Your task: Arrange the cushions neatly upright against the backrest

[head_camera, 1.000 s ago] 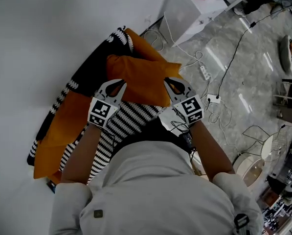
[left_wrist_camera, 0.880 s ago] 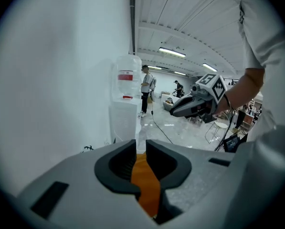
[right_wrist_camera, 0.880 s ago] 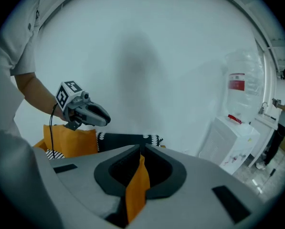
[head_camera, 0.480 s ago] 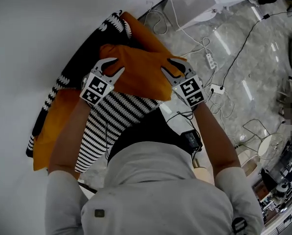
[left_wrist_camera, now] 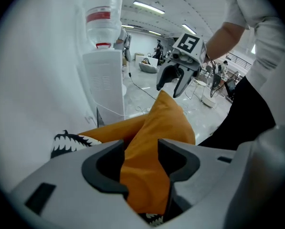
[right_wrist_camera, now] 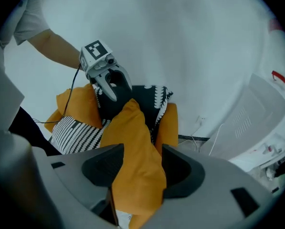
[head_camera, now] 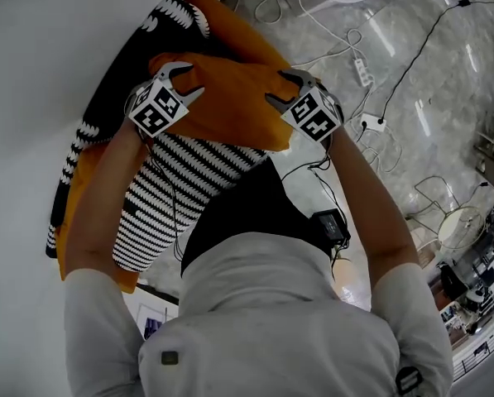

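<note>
While both tools have just been opening, the orange cushion [head_camera: 230, 106] sits between them, one end in each.

The left gripper [head_camera: 186, 82] has its jaws spread wide, and one corner of the orange cushion pokes up through the gap. The right gripper [head_camera: 279, 87] is spread wide too, with the other corner in its gap. The orange cushion lies across the top of a striped cushion [head_camera: 176, 188] in black and white. Just behind it is a black cushion [head_camera: 135, 64] with white zigzag edges, close to the white wall [head_camera: 40, 48]. White cables [head_camera: 354, 56] lie on the shiny floor [head_camera: 429, 98] nearby.
</note>
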